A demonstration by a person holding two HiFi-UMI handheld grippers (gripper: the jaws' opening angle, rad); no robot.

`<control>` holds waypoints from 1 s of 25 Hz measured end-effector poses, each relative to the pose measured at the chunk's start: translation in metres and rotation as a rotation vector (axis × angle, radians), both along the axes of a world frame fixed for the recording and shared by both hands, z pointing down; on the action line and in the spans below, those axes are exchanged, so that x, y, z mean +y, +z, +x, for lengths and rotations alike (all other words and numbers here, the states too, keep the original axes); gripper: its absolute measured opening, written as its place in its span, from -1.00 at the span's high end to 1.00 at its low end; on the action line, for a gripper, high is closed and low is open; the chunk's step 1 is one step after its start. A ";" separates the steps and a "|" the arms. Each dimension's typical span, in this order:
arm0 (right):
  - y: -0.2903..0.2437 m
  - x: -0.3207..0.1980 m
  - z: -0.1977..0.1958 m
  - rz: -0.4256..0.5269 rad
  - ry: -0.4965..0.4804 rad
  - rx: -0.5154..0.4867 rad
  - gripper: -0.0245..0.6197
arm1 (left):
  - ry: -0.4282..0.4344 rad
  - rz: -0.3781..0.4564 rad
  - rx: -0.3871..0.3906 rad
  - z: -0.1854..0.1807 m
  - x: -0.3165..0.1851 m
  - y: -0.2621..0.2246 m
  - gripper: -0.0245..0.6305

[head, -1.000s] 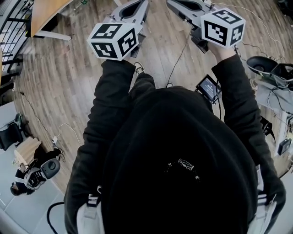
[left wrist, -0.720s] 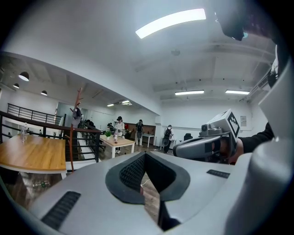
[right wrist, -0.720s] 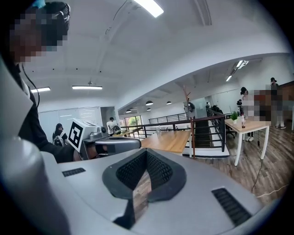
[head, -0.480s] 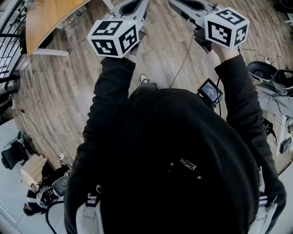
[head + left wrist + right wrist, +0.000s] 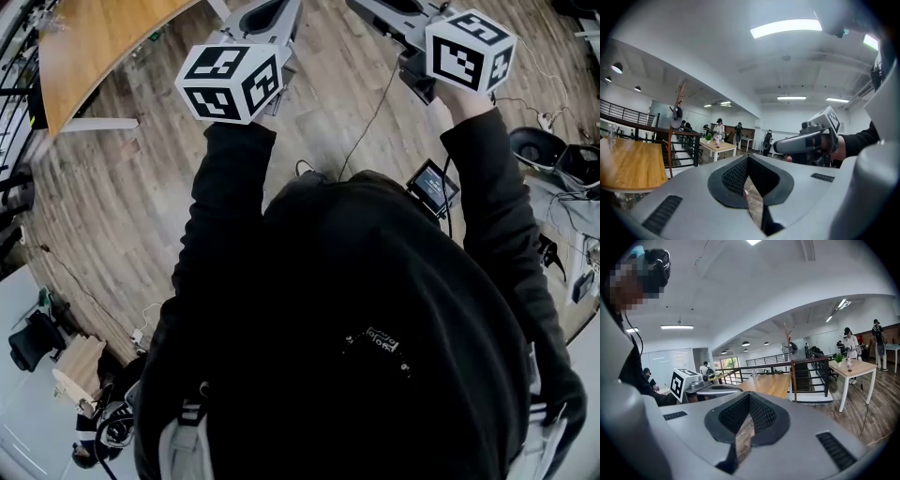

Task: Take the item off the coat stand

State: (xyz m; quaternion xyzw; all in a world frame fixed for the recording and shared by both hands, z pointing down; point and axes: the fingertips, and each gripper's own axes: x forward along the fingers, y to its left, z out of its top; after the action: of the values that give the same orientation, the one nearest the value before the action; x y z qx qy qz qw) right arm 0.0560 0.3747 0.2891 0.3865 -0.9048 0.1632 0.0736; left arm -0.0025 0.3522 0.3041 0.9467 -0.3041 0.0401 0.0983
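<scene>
A: Where is the item hanging?

B: Seen from your left gripper (image 5: 748,158), at ten o'clock: a grey item (image 5: 676,123) high on the coat stand (image 5: 670,150), well off, near the wooden table (image 5: 633,164).

A: And the jaws?

B: Both pairs are clenched on nothing. From your right gripper (image 5: 749,394), the stand sits at one o'clock.

- Left gripper (image 5: 748,159), right gripper (image 5: 750,397): jaw tips cut off by the head view's top edge.
- Coat stand (image 5: 670,145): far off, and the hanging item (image 5: 676,119) is too small to identify.
- Wooden table (image 5: 628,164): blurred, cut by the left edge.
</scene>
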 end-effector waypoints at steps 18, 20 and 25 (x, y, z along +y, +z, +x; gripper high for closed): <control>-0.016 -0.057 -0.039 0.035 -0.085 -0.008 0.88 | -0.053 0.002 -0.010 -0.033 -0.044 0.006 0.93; -0.018 -0.076 -0.041 0.046 -0.110 -0.011 0.88 | -0.071 0.006 -0.019 -0.035 -0.061 0.007 0.93; -0.025 -0.138 -0.040 0.060 -0.148 -0.038 0.87 | -0.107 0.013 -0.029 -0.034 -0.117 0.003 0.93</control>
State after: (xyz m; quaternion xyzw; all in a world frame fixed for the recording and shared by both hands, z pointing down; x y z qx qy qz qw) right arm 0.0161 0.2364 0.2644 0.3172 -0.9366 0.1373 0.0567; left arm -0.0366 0.2349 0.3067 0.9289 -0.3562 0.0465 0.0897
